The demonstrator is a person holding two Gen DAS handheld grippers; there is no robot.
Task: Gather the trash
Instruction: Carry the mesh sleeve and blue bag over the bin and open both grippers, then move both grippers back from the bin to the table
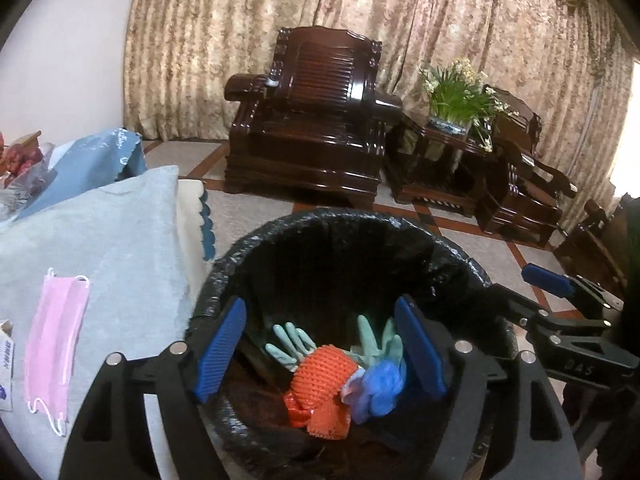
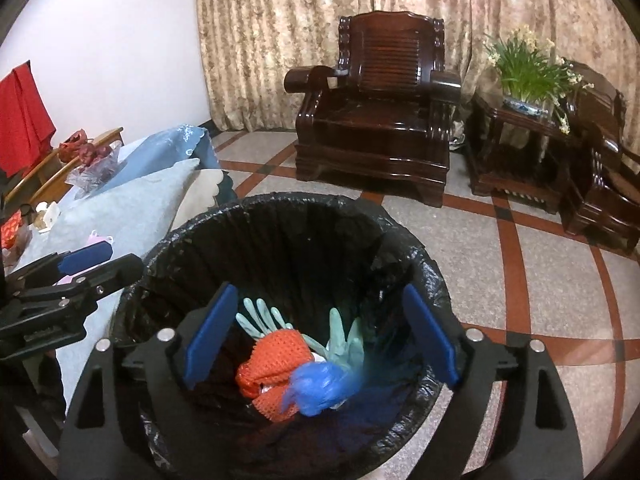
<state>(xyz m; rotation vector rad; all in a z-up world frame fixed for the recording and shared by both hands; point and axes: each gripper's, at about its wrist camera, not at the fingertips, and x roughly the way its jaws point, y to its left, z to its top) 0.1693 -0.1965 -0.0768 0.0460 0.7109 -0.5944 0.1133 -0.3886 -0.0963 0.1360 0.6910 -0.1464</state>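
- The left gripper (image 1: 322, 350) hung over the bin (image 1: 248, 248), its fingers (image 1: 222, 348) spread and released, nothing between them.
- The right gripper (image 2: 322, 338) hung over the same bin, fingers (image 2: 212, 336) likewise released.
- At the bottom of the bin lay an orange mesh (image 2: 276, 360), green gloves (image 2: 340, 340) and a blue bag (image 2: 320, 388).
- A pink mask (image 1: 56, 344) lay on the worktop (image 1: 120, 240) at nine o'clock of the bin.

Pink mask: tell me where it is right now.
The pink mask lies flat on the light blue cloth at the left of the left wrist view, left of the bin and outside it.
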